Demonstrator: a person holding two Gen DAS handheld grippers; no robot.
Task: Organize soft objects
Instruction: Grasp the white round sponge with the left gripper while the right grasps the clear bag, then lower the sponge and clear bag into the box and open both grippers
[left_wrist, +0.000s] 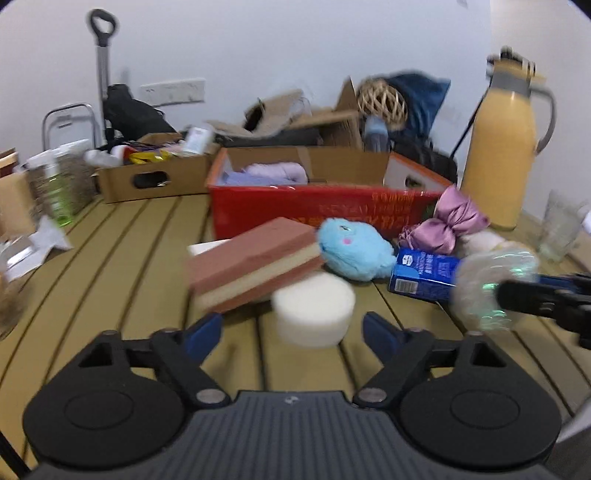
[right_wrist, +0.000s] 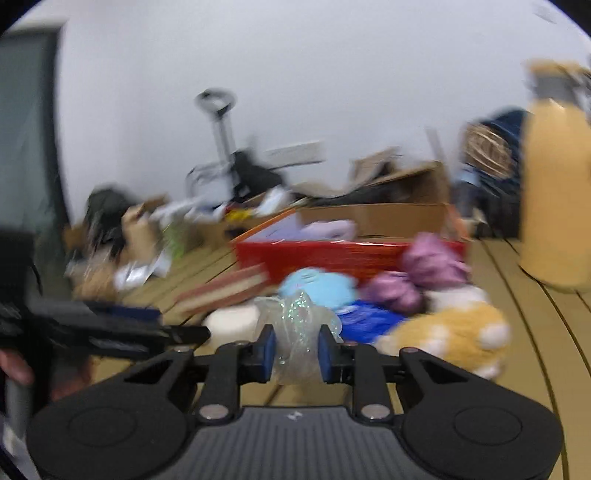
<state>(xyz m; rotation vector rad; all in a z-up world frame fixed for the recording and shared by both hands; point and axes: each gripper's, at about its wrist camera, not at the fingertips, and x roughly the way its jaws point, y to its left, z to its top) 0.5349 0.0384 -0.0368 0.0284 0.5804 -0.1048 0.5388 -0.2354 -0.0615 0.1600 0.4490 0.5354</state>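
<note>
Glittery clear plastic pouf (right_wrist: 297, 332) sits pinched between the right gripper's (right_wrist: 293, 354) blue pads, before the red cardboard box (left_wrist: 317, 210). Nearer that box, the left gripper (left_wrist: 291, 328) gapes around a white round foam sponge (left_wrist: 314, 310), not touching.

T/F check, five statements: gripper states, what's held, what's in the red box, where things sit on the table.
1. The right gripper is shut on a glittery pouf. True.
2. The left gripper grips the white sponge. False: it is open, pads clear of it.
3. The red box is empty. False: lilac cloth lies inside.
4. The blue plush sits in front of the red box. True.
5. The yellow jug lies tipped over. False: it stands upright.
</note>
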